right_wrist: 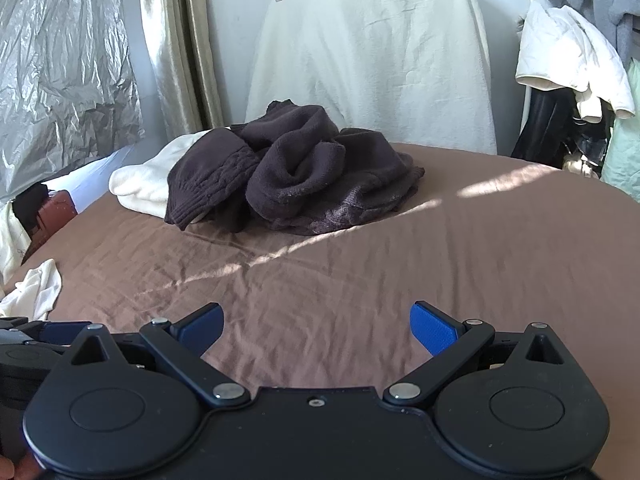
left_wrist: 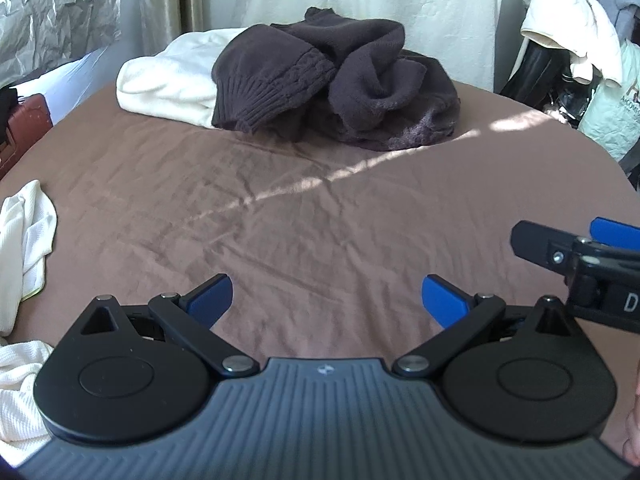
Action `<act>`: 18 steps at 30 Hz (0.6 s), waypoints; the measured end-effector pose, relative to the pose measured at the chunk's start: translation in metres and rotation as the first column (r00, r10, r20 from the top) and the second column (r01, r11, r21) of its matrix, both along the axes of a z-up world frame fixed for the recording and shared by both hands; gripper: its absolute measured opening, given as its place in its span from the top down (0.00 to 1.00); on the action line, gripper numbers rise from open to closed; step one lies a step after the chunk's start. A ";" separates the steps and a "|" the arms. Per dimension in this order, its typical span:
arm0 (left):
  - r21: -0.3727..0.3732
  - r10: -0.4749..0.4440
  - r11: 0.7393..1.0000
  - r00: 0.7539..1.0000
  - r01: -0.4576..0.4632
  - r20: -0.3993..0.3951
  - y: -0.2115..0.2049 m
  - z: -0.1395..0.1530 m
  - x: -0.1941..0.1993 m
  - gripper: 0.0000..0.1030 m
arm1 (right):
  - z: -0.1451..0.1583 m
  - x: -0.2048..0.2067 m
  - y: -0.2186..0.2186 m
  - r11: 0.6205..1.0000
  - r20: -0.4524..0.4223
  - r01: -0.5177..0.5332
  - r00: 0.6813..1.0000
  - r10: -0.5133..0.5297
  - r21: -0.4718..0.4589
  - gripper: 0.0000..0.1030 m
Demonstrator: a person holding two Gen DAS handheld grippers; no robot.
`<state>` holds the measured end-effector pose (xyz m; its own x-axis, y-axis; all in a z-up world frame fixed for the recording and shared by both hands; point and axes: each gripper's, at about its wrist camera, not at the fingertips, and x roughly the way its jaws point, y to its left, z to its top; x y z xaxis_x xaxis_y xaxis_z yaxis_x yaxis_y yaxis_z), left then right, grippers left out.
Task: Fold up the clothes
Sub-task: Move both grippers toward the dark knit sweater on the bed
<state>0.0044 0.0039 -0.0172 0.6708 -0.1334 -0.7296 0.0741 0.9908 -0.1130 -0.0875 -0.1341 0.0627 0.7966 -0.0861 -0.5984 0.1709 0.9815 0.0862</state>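
Observation:
A crumpled heap of dark brown knitwear (left_wrist: pixel 336 80) (right_wrist: pixel 296 176) lies at the far side of the brown bedsheet (left_wrist: pixel 280 220) (right_wrist: pixel 360 272), partly on top of a cream garment (left_wrist: pixel 168 80) (right_wrist: pixel 140 184). My left gripper (left_wrist: pixel 326 300) hovers open over the near sheet, holding nothing. My right gripper (right_wrist: pixel 316 326) is also open and empty, well short of the heap. The right gripper's fingers (left_wrist: pixel 536 244) show at the right edge of the left wrist view.
A white waffle-weave cloth (left_wrist: pixel 24 240) (right_wrist: pixel 36 292) lies at the bed's left edge. A cream-draped headboard (right_wrist: pixel 372 52) stands behind the heap. Hanging clothes (right_wrist: pixel 572 52) crowd the right; plastic sheeting (right_wrist: pixel 60 80) and a curtain are at the left. A brown bag (left_wrist: pixel 24 128) sits beside the bed.

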 end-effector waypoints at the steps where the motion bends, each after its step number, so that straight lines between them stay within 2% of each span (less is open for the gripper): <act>1: -0.001 0.002 1.000 1.000 -0.002 -0.003 0.000 0.000 0.001 0.00 | 0.000 0.000 0.000 1.000 -0.002 0.001 1.000 -0.001 -0.001 0.02; 10: 0.009 0.024 1.000 0.999 -0.023 -0.046 0.004 -0.006 0.003 0.00 | -0.002 0.001 -0.003 1.000 -0.013 0.010 1.000 -0.010 -0.004 0.02; 14: -0.022 0.033 0.999 0.997 -0.035 -0.066 0.010 -0.009 0.005 0.00 | -0.004 0.000 -0.008 1.000 -0.018 0.014 1.000 -0.014 0.016 0.02; 18: -0.018 0.034 0.999 0.997 -0.035 -0.072 0.010 -0.010 0.005 0.00 | -0.009 0.000 -0.018 0.992 -0.004 -0.034 0.999 0.035 0.123 0.02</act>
<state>0.0097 0.0134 -0.0271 0.6214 -0.1254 -0.7734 0.0313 0.9903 -0.1355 -0.0874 -0.1517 0.0541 0.7939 0.0157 -0.6079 0.1380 0.9690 0.2052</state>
